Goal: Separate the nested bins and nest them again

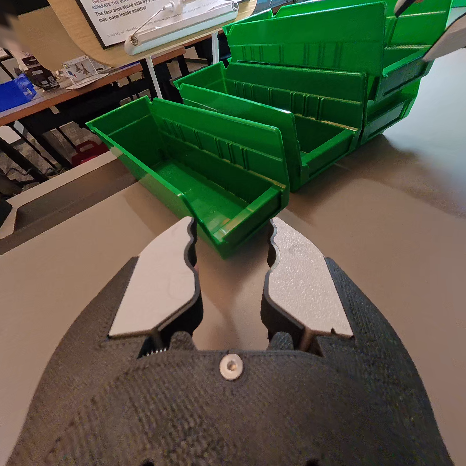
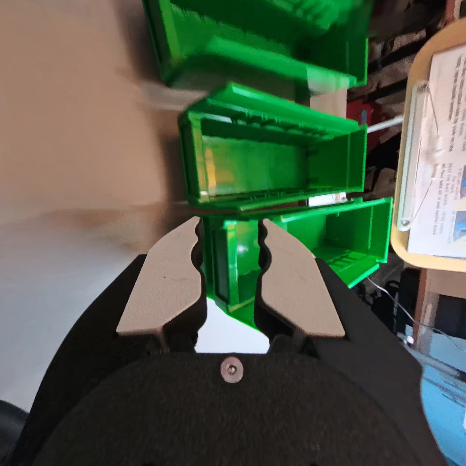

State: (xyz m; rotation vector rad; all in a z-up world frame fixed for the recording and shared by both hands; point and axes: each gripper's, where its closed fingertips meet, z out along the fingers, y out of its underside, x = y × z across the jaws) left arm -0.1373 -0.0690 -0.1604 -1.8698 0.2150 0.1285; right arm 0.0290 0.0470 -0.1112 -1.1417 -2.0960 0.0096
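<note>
Green plastic bins are seen in both views. In the left wrist view the nearest bin [image 1: 201, 176] stands alone on the grey table [image 1: 365, 252] at the centre of the frame. A second bin [image 1: 290, 106] stands just behind it, and further bins [image 1: 315, 37] are tilted or stacked toward the upper right.

The bins are judged light, stiff and thin-walled, with glossy sides that may slip. A hold is best taken on the low front lip or on a rim edge, where the wall is narrow enough to be pinched.

The left gripper [image 1: 232, 227] is held with its fingers moderately parted and empty, just short of the nearest bin's front corner.

In the blurred right wrist view, the right gripper [image 2: 229, 227] is seen with its fingers parted about a bin's front end [image 2: 232, 264]. Whether that bin is clamped cannot be told.
</note>
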